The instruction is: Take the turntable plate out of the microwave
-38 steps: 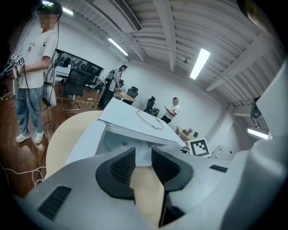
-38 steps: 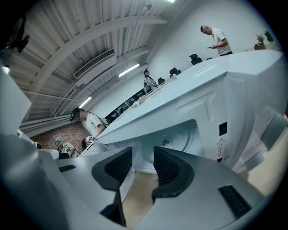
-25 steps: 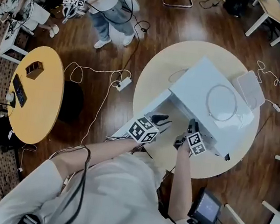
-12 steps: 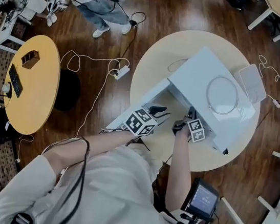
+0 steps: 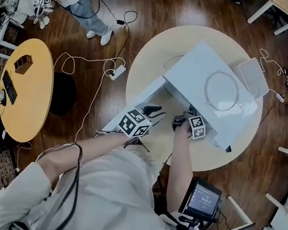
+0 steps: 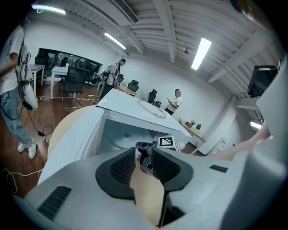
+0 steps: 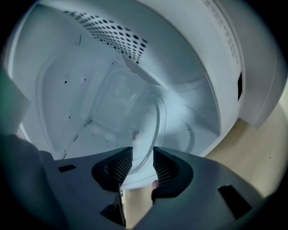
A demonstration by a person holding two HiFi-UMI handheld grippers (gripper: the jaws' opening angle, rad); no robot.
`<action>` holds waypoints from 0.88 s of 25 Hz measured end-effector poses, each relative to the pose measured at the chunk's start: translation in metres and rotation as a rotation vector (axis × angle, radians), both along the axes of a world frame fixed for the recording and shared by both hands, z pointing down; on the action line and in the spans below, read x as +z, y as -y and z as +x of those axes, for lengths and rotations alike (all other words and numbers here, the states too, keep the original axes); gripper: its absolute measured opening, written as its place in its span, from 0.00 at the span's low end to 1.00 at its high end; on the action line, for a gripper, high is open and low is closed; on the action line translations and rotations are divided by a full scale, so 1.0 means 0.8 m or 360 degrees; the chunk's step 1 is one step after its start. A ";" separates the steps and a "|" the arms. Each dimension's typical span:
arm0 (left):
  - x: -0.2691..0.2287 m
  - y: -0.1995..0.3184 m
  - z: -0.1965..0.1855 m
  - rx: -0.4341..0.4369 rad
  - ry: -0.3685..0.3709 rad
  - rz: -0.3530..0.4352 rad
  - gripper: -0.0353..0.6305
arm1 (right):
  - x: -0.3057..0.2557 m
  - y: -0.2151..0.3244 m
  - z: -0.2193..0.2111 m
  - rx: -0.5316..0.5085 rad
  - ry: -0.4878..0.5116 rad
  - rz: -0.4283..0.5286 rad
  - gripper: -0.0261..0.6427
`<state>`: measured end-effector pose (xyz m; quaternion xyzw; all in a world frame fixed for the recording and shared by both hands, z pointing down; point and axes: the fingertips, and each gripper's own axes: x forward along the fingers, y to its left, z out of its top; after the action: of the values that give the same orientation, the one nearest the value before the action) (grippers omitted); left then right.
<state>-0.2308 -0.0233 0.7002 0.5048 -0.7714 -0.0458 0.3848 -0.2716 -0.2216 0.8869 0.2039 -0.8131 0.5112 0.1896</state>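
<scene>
Right gripper (image 7: 143, 162) at the rim of the turntable plate (image 7: 145, 128)
Jaws spread either side of its near edge, not pinching; the plate lies straight ahead on the microwave (image 5: 211, 89) floor. Left gripper (image 6: 143, 156), parted and empty, hangs outside.

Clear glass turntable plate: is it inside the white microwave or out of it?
Inside. The clear glass turntable plate is in the white microwave cavity, its rim between the jaws of the right gripper.
</scene>
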 end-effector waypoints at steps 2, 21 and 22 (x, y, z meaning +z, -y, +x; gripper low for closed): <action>0.003 -0.001 0.002 0.0003 -0.0006 -0.0010 0.21 | 0.004 0.001 0.002 0.0041 -0.0010 -0.0025 0.25; 0.011 -0.002 0.013 0.0035 -0.0027 -0.0032 0.21 | 0.016 -0.007 0.017 0.0022 -0.0038 -0.0089 0.04; 0.011 -0.004 0.012 0.0033 -0.0024 -0.0037 0.21 | 0.017 -0.012 0.016 0.0026 -0.0034 -0.0110 0.04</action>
<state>-0.2211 -0.0198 0.7092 0.5080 -0.7636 -0.0366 0.3969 -0.2591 -0.2123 0.9004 0.2095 -0.7912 0.5382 0.2011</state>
